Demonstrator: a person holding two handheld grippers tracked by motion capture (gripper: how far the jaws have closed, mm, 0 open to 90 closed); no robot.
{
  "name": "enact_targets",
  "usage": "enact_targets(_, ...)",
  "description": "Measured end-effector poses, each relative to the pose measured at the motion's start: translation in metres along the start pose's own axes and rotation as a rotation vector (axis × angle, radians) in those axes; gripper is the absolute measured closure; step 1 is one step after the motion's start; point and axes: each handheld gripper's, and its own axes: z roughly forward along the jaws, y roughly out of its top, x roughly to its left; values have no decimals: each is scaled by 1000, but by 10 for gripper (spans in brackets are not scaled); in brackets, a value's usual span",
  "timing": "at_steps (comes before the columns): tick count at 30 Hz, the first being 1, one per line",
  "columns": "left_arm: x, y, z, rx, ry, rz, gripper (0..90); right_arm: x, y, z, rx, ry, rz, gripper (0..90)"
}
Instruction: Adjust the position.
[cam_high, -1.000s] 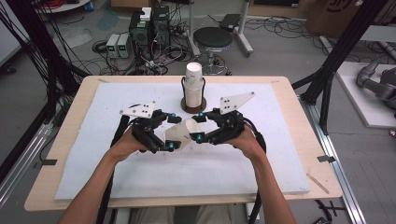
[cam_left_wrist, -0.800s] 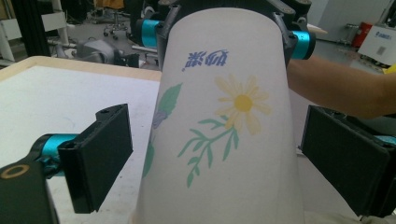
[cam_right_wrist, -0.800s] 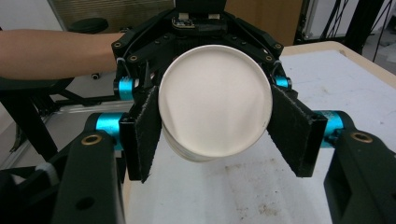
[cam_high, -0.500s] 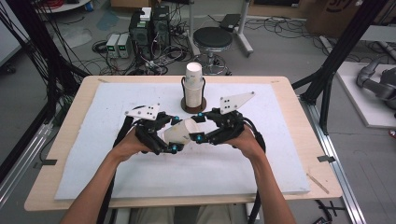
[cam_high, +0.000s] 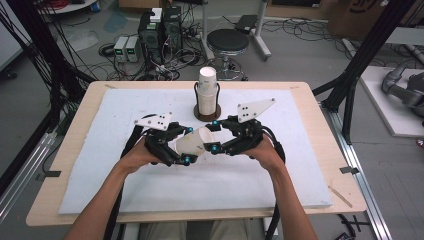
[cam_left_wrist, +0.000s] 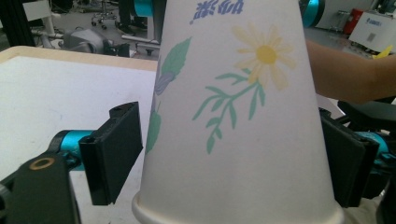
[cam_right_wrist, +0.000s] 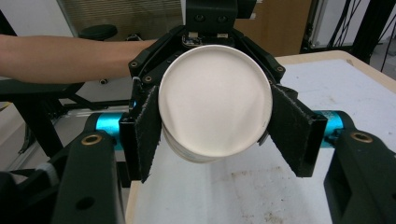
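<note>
— Where is the white flower-printed paper cup?
— Above the white foam mat, just before the stacked cups. The left gripper clamps it; the right gripper brackets its base, grip unclear.
— Beyond?
— A black stool, cables.

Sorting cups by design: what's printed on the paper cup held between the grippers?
White paper cup with a yellow daisy, green and purple leaves, and blue lettering; clearest in the left gripper view.

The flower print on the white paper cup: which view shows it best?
The left gripper view: the white paper cup shows its yellow flower close up. The right gripper view shows its plain round end; in the high view it is small.
</note>
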Motion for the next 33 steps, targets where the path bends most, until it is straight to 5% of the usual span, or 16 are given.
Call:
enact_targets(17,-1,0,-3,10,-3,24,311,-1,-1,1,-3,-5,-6,374)
enact_targets(19,-2,1,-3,9,-8,23,311,0,-1,2,-1,-10,-16,329)
enact_targets(20,-2,1,-4,12,-6,23,311,0,-1,4,0,-18,-5,218)
enact_targets(24,-2,1,-4,18,-4,24,311,0,-2,5,-7,-32,5,146)
enact_targets(33,-3,1,-5,18,2,35,318,0,-2,0,-17,-46,16,138)
